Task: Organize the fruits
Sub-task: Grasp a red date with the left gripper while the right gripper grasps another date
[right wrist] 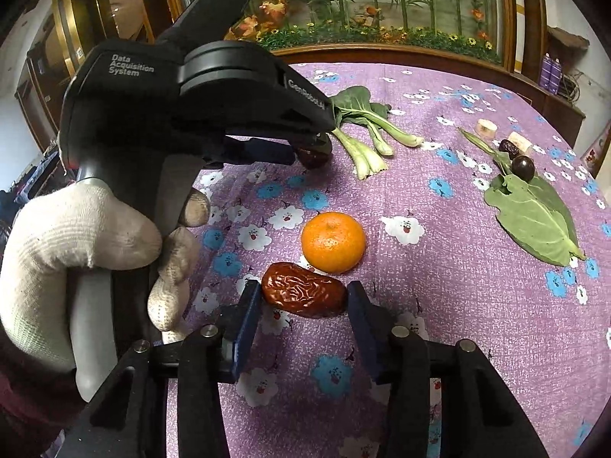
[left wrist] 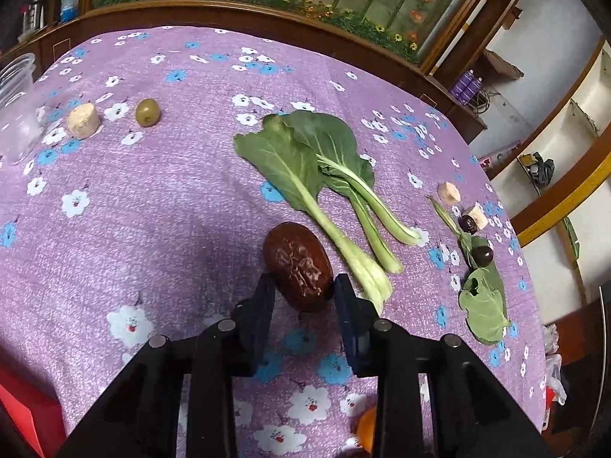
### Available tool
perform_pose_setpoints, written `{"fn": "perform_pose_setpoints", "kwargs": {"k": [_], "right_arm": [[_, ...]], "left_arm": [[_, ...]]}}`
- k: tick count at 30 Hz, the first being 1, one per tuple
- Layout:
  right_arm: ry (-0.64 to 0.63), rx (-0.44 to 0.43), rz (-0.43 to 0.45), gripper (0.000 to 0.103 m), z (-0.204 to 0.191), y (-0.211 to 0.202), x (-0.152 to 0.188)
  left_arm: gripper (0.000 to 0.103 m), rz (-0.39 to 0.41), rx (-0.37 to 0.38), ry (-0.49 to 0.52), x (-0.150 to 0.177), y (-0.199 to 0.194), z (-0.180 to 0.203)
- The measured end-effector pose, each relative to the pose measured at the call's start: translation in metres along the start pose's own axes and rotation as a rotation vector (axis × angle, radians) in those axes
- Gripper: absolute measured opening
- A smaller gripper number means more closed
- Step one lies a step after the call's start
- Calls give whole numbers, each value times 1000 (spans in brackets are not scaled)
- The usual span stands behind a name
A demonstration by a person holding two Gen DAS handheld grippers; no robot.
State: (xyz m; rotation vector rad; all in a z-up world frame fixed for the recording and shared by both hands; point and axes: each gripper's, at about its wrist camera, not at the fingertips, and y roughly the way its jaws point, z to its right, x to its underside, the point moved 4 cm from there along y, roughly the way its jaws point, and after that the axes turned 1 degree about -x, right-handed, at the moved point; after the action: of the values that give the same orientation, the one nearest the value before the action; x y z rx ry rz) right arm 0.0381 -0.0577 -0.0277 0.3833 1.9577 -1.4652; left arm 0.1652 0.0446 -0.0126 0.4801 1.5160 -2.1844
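Note:
My left gripper is shut on a wrinkled dark red date, which rests on the purple flowered tablecloth. The right wrist view shows the same left gripper from the side, held by a white-gloved hand, its tips around that date. My right gripper is shut on a second red date, its blue pads touching both ends. A mandarin orange sits just beyond this date, close to touching it.
Bok choy leaves lie right of the left gripper. A green fruit, a banana piece and a clear plastic cup stand far left. At right are banana pieces, a small date, a dark round fruit and a leaf.

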Motion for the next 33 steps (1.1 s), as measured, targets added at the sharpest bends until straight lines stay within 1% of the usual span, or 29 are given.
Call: {"fn": "perform_pose_setpoints", "kwargs": {"k": [1,6,10,15,18,21,24,26,28,29,32,33], "right_arm": [[1,-2,0,50,1,0,0],[3,-11,-1,49,2,0,0],[9,-25,0,49,1,-1,1],[37,-59,4,49,4,-2,1],[49,-76,-1,49,5,-4,3],[74,-103,-12,50,8,-9,6],[90,-113,-28,50,9,-12,11],[86,-112,-37,50,7,-14,14],[72,-103,-40,50,4,-15,15],[67,-99,-41,50,3,-15,16],[52,-86,-42,50,1,-15,17],[48,-83,-41,50,0,-15,17]], "left_arm": [[27,1,2,-6,1,-2,-2],[26,17,10,-28,10,-20,-10],[24,28,1,-16,20,-34,-11],[24,26,-10,-6,41,-54,-16],[24,10,-25,4,60,-64,-19],[24,-4,-50,29,71,-65,-21],[26,-27,-32,10,74,-59,-25],[27,-31,-40,5,72,-54,-23],[32,-29,-52,9,69,-49,-20],[33,-24,-55,13,67,-48,-19],[32,-13,-73,31,67,-46,-17],[29,-12,-81,38,67,-47,-17]]}}
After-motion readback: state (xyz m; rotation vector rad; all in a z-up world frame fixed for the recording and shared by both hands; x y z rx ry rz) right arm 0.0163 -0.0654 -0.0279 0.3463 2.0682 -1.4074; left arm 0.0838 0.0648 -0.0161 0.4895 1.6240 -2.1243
